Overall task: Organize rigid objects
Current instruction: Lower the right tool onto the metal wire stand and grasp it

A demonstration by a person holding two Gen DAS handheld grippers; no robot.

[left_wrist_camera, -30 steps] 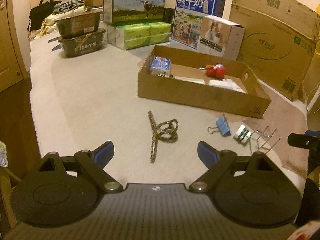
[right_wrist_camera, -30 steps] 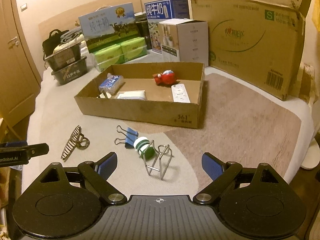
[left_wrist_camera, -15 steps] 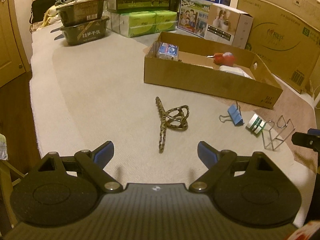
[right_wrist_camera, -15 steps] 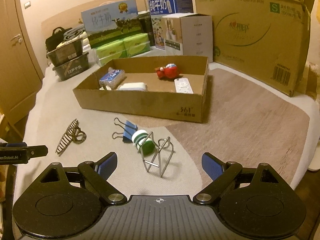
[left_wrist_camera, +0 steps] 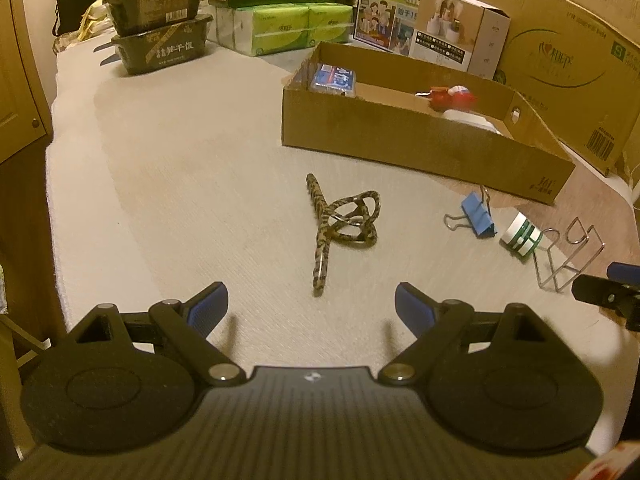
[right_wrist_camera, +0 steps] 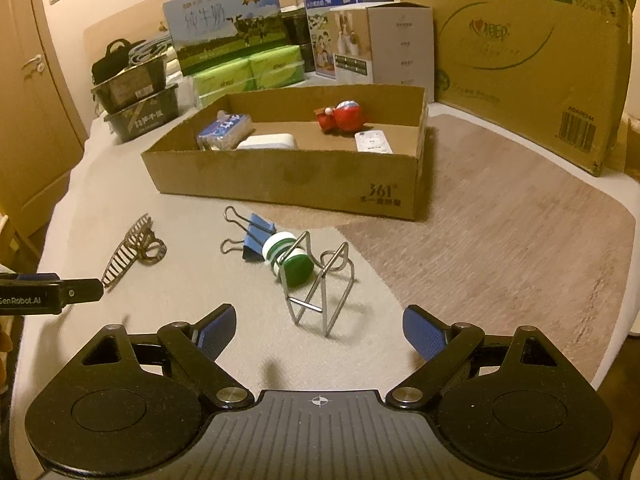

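Note:
A leopard-print hair claw (left_wrist_camera: 340, 228) (right_wrist_camera: 134, 250) lies on the pale cover just ahead of my left gripper (left_wrist_camera: 311, 306), which is open and empty. To its right lie a blue binder clip (left_wrist_camera: 476, 214) (right_wrist_camera: 252, 236), a small green-and-white jar (left_wrist_camera: 522, 234) (right_wrist_camera: 288, 258) on its side, and a wire rack (left_wrist_camera: 566, 256) (right_wrist_camera: 320, 284). My right gripper (right_wrist_camera: 319, 330) is open and empty, just short of the rack. The shallow cardboard box (left_wrist_camera: 420, 144) (right_wrist_camera: 280, 178) behind holds a blue packet, a red toy and white items.
Milk cartons (right_wrist_camera: 228, 32), green tissue packs (left_wrist_camera: 288, 28), black trays (left_wrist_camera: 164, 44) and a large cardboard box (right_wrist_camera: 520, 60) line the back. A brown mat (right_wrist_camera: 500, 248) covers the right side. The cover's left edge drops off beside a wooden door (right_wrist_camera: 32, 120).
Both grippers have come down and closer to the surface; the hair claw, clip, jar and rack look larger. Both stay open. No object has moved.

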